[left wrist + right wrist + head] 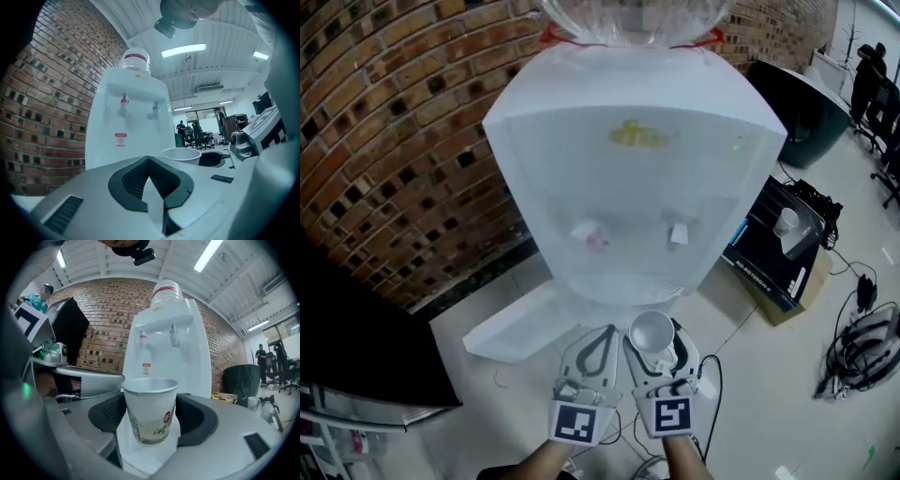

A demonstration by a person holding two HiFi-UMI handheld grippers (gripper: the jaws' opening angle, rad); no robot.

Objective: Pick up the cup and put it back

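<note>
You face a white water dispenser (628,187) standing against a red brick wall (394,122); the pale floor (769,403) to your right carries a dark green bin (806,112), a black box (769,253) and loose cables (862,347); strip lights (183,50) glow overhead.

Left gripper (607,331) closed, right gripper (654,339) gripping

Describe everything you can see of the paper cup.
The paper cup is white with a rolled rim, a faint grey print, dark characters and a small red seal. It stands upright, clamped between the jaws of the right gripper, in front of the water dispenser; from above it looks empty.
</note>
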